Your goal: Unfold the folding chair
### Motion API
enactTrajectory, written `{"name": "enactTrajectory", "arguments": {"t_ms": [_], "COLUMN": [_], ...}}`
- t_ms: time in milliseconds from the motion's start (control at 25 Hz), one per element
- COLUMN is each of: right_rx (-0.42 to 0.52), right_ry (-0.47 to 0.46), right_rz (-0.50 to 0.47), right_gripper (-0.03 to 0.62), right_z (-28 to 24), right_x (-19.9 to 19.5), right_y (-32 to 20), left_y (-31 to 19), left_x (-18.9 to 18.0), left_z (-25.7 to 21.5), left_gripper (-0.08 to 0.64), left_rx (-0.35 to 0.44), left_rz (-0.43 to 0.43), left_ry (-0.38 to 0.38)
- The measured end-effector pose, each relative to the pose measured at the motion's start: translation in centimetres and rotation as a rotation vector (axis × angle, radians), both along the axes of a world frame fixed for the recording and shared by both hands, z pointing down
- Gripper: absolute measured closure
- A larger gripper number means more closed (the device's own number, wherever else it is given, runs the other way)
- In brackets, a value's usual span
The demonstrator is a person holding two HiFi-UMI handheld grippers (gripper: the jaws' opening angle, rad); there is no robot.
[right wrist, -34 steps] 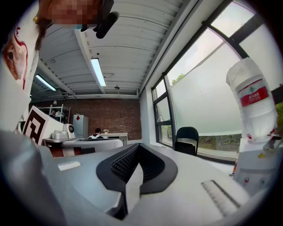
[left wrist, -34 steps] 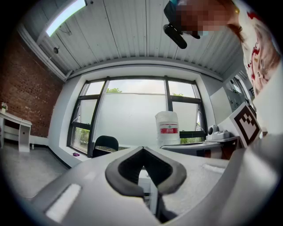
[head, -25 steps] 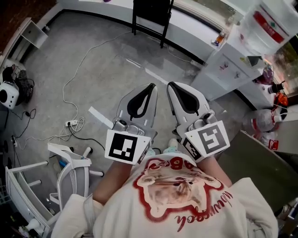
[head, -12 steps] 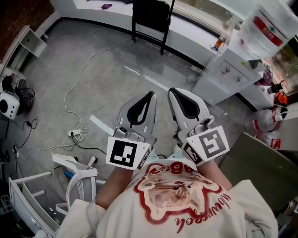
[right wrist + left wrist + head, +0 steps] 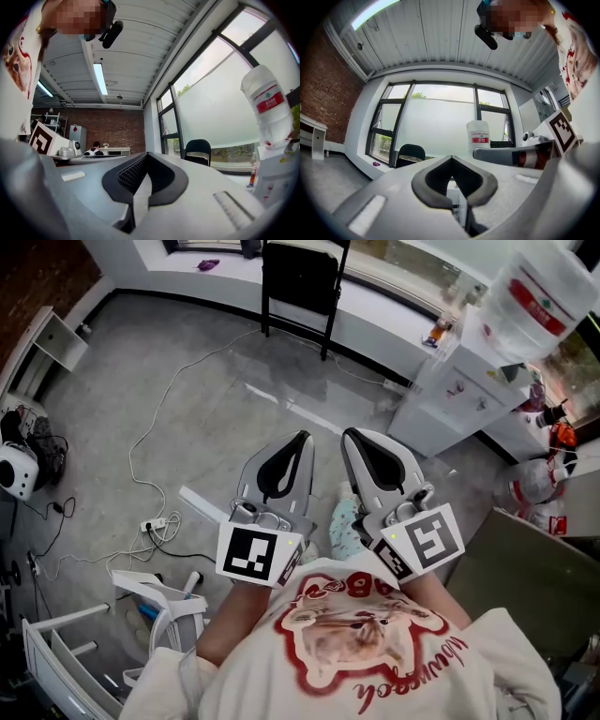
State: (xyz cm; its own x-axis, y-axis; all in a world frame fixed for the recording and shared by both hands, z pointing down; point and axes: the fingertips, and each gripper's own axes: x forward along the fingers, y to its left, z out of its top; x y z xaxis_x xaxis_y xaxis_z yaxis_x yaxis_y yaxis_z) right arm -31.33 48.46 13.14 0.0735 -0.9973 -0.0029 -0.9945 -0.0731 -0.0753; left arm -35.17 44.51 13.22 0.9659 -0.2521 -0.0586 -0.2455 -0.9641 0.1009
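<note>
While the person looks steeply down in the head view, the left gripper (image 5: 302, 440) and the right gripper (image 5: 349, 435), both grey with black-padded jaws and a square-marker cube at the rear, are side by side just in front of the chest above the grey concrete floor (image 5: 187, 409). Each is clenched with nothing between its jaws. The black metal-framed folding chair (image 5: 300, 277) stands upright at the far side of the room against the low white ledge (image 5: 375, 324) under the window, well apart from both grippers; its seat cannot be made out from here. To the right stands a white water dispenser (image 5: 450, 390) topped by a clear bottle with a red label (image 5: 534, 292).

Seen along the left gripper (image 5: 451, 158), the padded tips meet and hold nothing. The folding chair (image 5: 408, 153) shows beyond them to the left, below the window, and the bottle (image 5: 478, 136) stands to the right.

Along the right gripper (image 5: 146, 154), the ribbed pads are likewise pressed together and empty. The folding chair (image 5: 197, 150) sits right of the tips by the window, with a red brick wall (image 5: 108, 133) at the left.
</note>
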Motion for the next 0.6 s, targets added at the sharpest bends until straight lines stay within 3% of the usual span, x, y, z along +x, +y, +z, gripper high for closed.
{"name": "enactTrajectory", "arguments": {"t_ms": [360, 600], "right_rx": [0.007, 0.023], "right_ry": [-0.025, -0.015], "right_rz": [-0.054, -0.074], "right_gripper": [0.569, 0.569], "right_z": [1.2, 0.3], "right_x": [4.4, 11.5], "right_y": [-6.1, -11.5], "left_y": [-5.4, -10.8], "left_x": [4.1, 10.8], "left_z": [1.1, 0.7], "left_gripper": [0.56, 0.56], "left_rx": [0.005, -0.005], "left_rz": [-0.032, -0.063], "left_ry": [-0.031, -0.013]}}
